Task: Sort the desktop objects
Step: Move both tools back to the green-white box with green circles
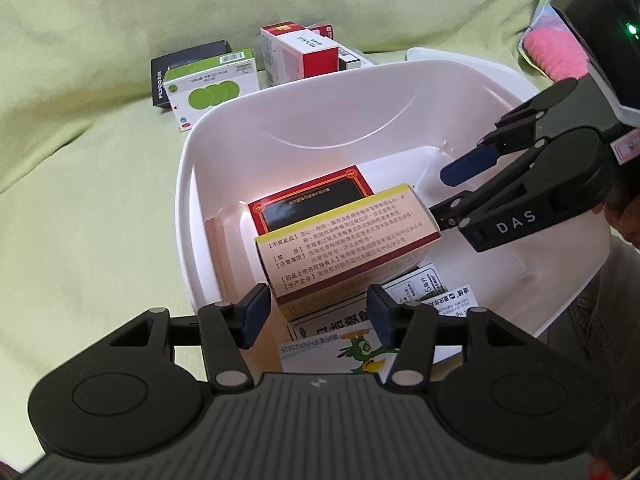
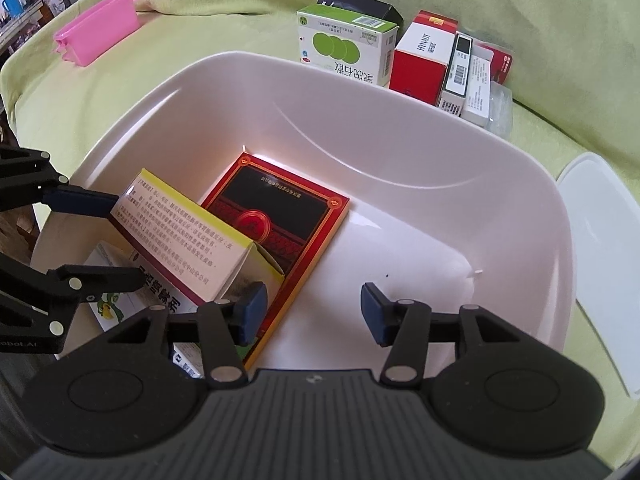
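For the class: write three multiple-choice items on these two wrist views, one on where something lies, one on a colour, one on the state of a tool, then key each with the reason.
1. Where does the red-and-black box lie?
A. inside the white bin
B. on the green cloth
C. in the pink tray

2. What colour are the discs printed on the box standing behind the bin?
A. blue
B. green
C. orange

3. In what state are the right tongs?
A. shut on a box
B. shut on nothing
C. open, holding nothing

Key:
1 A, since it lies flat on the bin floor with the yellow-edged box leaning over it.
2 B, since three overlapping green discs show on its face.
3 C, since the pads stand apart with bare bin floor between them.
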The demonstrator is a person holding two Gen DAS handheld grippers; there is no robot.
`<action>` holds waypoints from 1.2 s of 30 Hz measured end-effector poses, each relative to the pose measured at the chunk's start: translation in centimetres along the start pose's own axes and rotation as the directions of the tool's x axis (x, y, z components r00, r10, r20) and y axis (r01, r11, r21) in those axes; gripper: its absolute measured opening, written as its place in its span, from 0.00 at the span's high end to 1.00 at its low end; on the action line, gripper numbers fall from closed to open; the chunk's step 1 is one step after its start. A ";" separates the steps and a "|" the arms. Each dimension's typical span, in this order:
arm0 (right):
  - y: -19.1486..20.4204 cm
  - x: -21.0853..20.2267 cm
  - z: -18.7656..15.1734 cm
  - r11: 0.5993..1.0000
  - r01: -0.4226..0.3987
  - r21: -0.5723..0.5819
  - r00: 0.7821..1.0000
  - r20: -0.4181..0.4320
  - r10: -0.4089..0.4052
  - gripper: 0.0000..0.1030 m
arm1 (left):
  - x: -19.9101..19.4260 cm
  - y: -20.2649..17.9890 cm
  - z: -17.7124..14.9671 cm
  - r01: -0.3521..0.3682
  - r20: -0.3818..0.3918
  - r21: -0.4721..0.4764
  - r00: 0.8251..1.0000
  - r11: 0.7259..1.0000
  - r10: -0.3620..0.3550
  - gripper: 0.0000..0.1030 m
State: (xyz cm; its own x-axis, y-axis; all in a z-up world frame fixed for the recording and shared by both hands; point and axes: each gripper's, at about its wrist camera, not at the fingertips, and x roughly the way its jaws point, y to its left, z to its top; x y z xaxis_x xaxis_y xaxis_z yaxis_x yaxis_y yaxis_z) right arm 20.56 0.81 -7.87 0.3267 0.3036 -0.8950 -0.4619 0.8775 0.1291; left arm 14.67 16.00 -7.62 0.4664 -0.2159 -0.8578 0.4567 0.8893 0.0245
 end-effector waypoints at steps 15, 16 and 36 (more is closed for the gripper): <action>-1.2 -5.0 0.1 0.995 0.050 0.091 0.995 0.085 -0.058 0.22 | -4.1 -0.6 0.8 -0.071 0.043 -0.088 0.996 0.994 0.075 0.37; -1.2 -5.4 0.2 0.994 0.056 0.096 0.994 0.092 -0.065 0.21 | -4.5 -0.6 0.9 -0.073 0.049 -0.096 0.996 0.993 0.077 0.36; -2.0 -8.6 4.4 0.987 0.104 0.119 0.975 0.183 -0.125 0.01 | -7.0 0.5 4.8 -0.100 0.156 -0.127 0.980 0.987 0.119 0.29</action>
State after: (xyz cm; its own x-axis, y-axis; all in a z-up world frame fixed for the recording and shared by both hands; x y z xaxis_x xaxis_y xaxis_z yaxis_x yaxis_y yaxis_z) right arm 22.27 -1.96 1.47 0.5270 0.2544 -0.8109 -0.3240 0.9422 0.0850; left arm 15.26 15.97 0.85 0.6303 -0.1687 -0.7578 0.3078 0.9504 0.0445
